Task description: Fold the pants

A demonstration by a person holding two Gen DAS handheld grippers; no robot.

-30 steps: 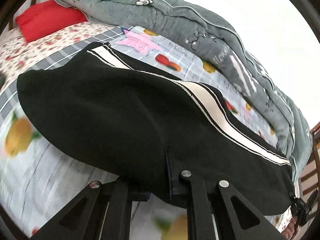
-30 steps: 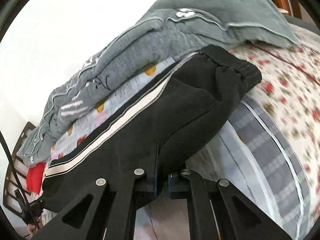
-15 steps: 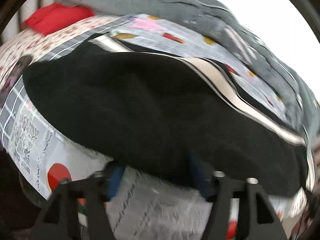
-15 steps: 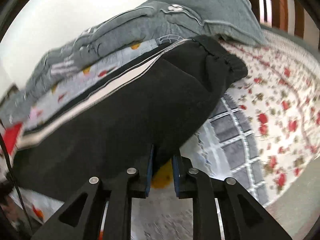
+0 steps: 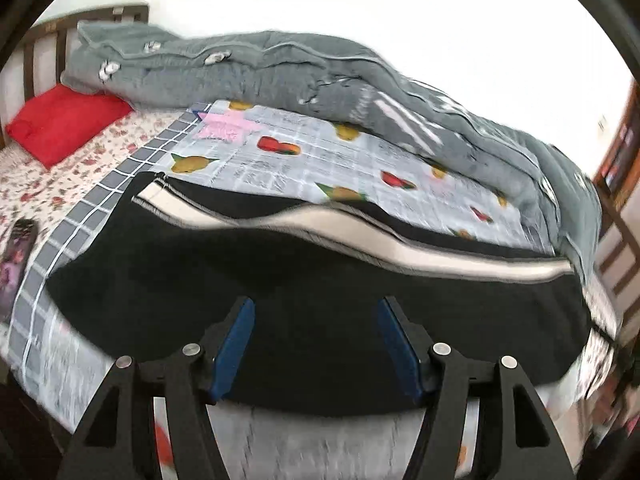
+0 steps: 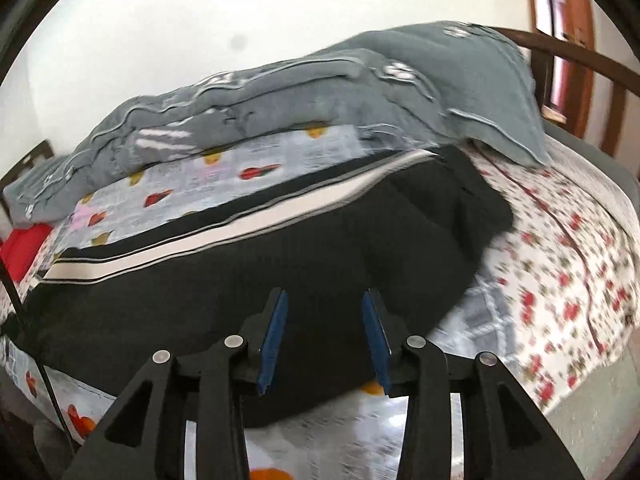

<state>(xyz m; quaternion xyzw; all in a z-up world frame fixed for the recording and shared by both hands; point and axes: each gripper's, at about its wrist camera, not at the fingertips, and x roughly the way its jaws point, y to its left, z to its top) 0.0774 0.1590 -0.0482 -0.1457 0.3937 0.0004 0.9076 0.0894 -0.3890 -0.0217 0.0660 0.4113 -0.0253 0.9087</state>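
Pants [image 5: 280, 300] of thick black knit lie folded lengthwise on the bed, a long dark slab with a cream side stripe edged in thin black and white lines along its far edge. Nearest to the cameras, over the near edge of the pants, stands each hand-held gripper. The left hand-held gripper [image 5: 316, 344] has its matte black arms and blue pads spread wide, nothing pinched between them; the black cloth lies beneath and beyond the pads. The right hand-held gripper [image 6: 324, 340] is parted less widely and its jaws have just been opening; its blue pads frame the cloth without pressing on it. In the right wrist view the elastic waistband end [image 6: 472, 200] of the pants bunches into soft rounded folds. Under the pants lies a pale grey sheet [image 5: 360, 164] printed with fruit and fine text lines, bordered at one end by a grey and white check. Beside that end of the pants a floral bedcover [image 6: 560, 280] with small red blossoms spreads out. Beyond the pants a grey quilted duvet [image 5: 280, 68] is heaped in a long padded ridge. Past the cuff end of the pants, a red pillow [image 5: 64, 120] rests near the dark wooden bed frame [image 5: 44, 44].
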